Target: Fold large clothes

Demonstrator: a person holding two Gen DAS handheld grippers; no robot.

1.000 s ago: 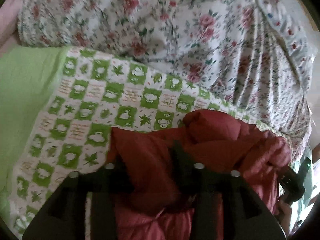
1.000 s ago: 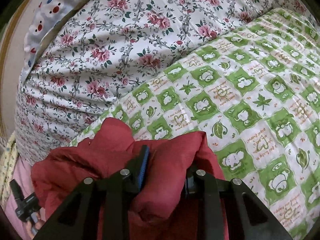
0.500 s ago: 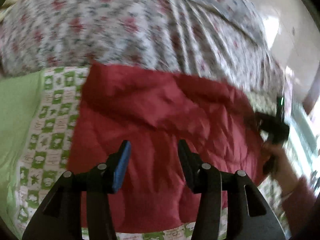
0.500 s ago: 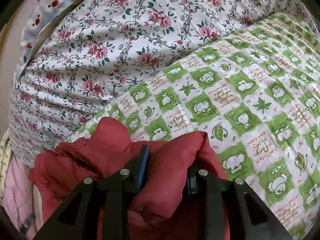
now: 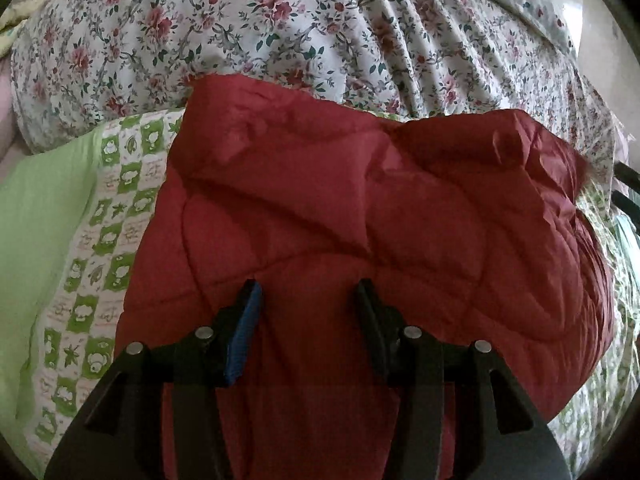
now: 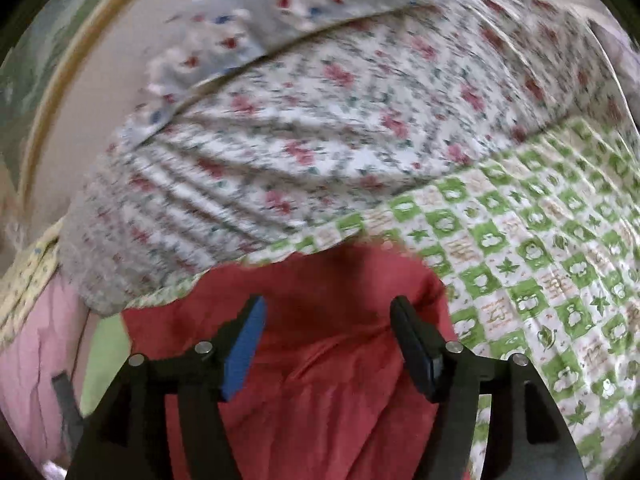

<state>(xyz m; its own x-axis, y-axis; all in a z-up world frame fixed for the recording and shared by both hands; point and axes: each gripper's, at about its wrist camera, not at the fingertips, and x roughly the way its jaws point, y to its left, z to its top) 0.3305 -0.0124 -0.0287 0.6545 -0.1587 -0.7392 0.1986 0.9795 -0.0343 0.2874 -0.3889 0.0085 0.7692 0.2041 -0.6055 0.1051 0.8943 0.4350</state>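
Left wrist view, left to right: a plain green cloth (image 5: pixel 36 216) is lying at the far left; beside it the green checked quilt (image 5: pixel 108 240) is showing as a strip; over the quilt the red quilted garment (image 5: pixel 360 208) is lying spread flat, its far edge reaching the rose-print bedding (image 5: pixel 280 20) bunched behind. No container is showing in either view. I am holding my left gripper (image 5: pixel 308 292) tilted down over the garment's near part, jaws parted, nothing between the pads.

Right wrist view, left to right: a pink cloth (image 6: pixel 36 344) is hanging at the left edge; the garment (image 6: pixel 320 360) is lying below my right gripper (image 6: pixel 326 312); the quilt (image 6: pixel 540 260) is stretching away rightward. This gripper's jaws are opening, the pads standing clear of the red fabric. The view is blurring.
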